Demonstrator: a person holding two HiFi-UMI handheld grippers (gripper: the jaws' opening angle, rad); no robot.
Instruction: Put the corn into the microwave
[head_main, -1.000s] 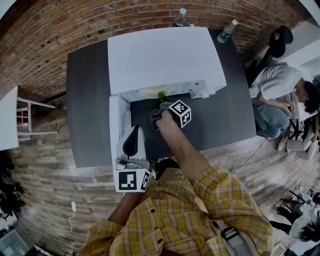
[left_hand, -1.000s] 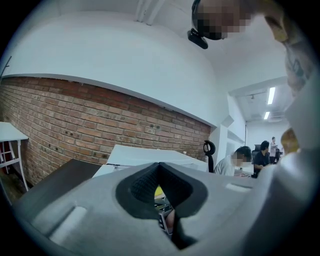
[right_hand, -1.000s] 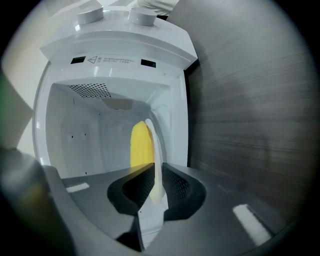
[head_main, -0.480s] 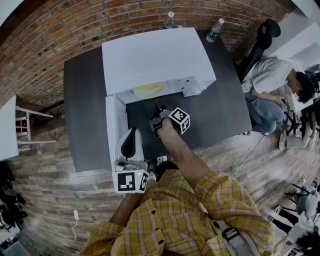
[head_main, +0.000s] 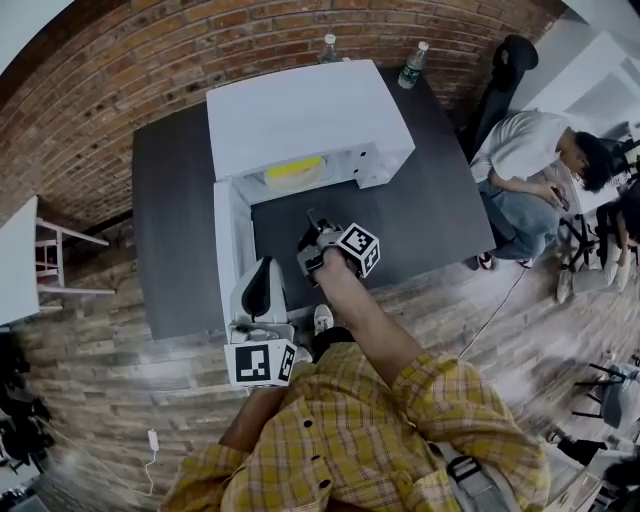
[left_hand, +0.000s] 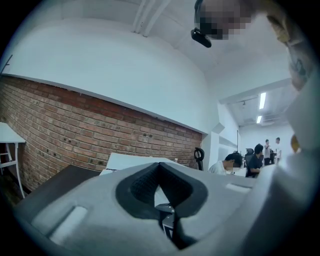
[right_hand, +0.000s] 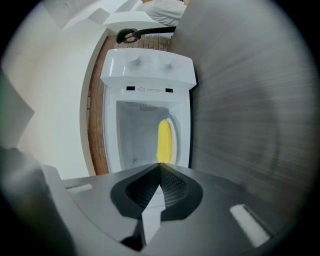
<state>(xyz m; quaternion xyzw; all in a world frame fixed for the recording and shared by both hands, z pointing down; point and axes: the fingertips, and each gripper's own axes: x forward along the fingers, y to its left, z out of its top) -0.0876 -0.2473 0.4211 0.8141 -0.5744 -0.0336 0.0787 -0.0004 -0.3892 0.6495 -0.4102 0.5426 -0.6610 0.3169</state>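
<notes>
The yellow corn (head_main: 294, 172) lies inside the white microwave (head_main: 300, 110) on the dark table (head_main: 430, 210). The microwave's door (head_main: 230, 235) hangs open to the left. In the right gripper view the corn (right_hand: 164, 141) rests in the cavity straight ahead of the jaws. My right gripper (head_main: 312, 224) hovers over the table in front of the opening; its jaws have just been closing and now stand shut with nothing between them. My left gripper (head_main: 266, 272) is beside the near end of the open door, jaws together and empty.
Two water bottles (head_main: 328, 47) (head_main: 412, 62) stand at the table's far edge by the brick wall. A seated person (head_main: 530, 150) is off the table's right side. A white stand (head_main: 25, 250) sits at the left on the brick floor.
The right gripper drew back from the microwave mouth toward me, leaving the corn inside. The view shifted slightly; the left gripper stays by the door.
</notes>
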